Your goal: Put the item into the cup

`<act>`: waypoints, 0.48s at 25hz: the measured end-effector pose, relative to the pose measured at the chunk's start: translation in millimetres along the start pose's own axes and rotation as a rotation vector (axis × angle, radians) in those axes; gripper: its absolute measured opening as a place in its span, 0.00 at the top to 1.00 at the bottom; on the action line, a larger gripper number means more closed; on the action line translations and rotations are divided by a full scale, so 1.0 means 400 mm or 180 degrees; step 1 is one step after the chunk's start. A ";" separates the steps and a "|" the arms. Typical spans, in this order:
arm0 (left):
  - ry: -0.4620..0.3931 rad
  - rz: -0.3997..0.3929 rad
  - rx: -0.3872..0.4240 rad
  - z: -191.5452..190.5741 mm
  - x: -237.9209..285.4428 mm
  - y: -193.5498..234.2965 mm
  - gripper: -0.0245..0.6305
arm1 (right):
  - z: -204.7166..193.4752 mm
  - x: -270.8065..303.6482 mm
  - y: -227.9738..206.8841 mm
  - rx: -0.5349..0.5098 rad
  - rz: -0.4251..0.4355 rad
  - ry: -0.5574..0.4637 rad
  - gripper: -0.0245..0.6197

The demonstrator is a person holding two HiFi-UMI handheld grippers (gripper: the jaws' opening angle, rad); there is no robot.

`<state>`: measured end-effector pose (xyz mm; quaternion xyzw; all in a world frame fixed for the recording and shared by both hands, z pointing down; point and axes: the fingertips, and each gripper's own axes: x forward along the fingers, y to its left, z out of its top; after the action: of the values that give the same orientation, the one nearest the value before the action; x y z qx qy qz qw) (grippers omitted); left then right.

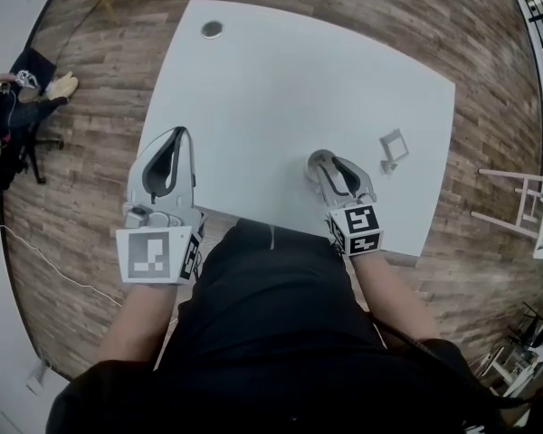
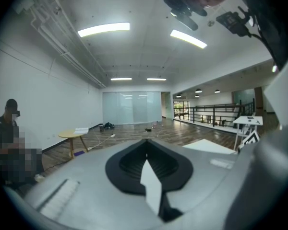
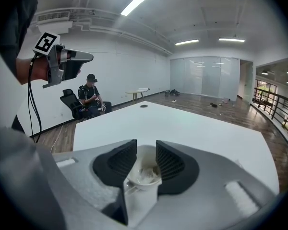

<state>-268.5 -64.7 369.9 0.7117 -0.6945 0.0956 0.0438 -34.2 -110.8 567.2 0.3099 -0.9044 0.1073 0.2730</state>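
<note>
**Operator:** Where's the item, and what are my tongs doing?

**Spotter:** Your right gripper [image 3: 146,143] has its jaws set wide on either side of the small white cup [image 3: 142,185]. They look to be flanking it rather than squeezing. The crumpled pale item [image 3: 148,173] appears to lie inside the cup already. The cup stands on the white table [image 1: 281,70], toward five o'clock from the table's middle. Your left gripper [image 2: 145,143] is closed tip to tip on nothing, off at nine o'clock.

**Operator:** How will they handle?

**Spotter:** I'd judge the cup thin-walled and light, so it will tip or dent easily. Take it low across the wall, and gently. The item looks soft and nearly weightless, so you can pinch it by any fold. At two o'clock from your right gripper lies a small pale square object [image 1: 394,149]; I can't tell what it is.
</note>
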 end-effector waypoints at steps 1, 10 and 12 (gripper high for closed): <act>-0.0010 -0.0007 0.0000 0.002 0.001 0.001 0.95 | 0.003 -0.002 -0.001 -0.0003 -0.0015 -0.0010 0.76; -0.0130 -0.0185 -0.0008 0.023 0.032 -0.030 0.95 | 0.046 -0.045 -0.031 -0.0194 -0.0272 -0.0129 0.76; -0.0165 -0.0225 -0.0008 0.031 0.039 -0.041 0.95 | 0.047 -0.059 -0.045 -0.0178 -0.0333 -0.0143 0.76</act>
<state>-250.9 -82.1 362.2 0.7380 -0.6700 0.0746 0.0301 -15.6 -119.9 539.1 0.3514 -0.8955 0.0606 0.2664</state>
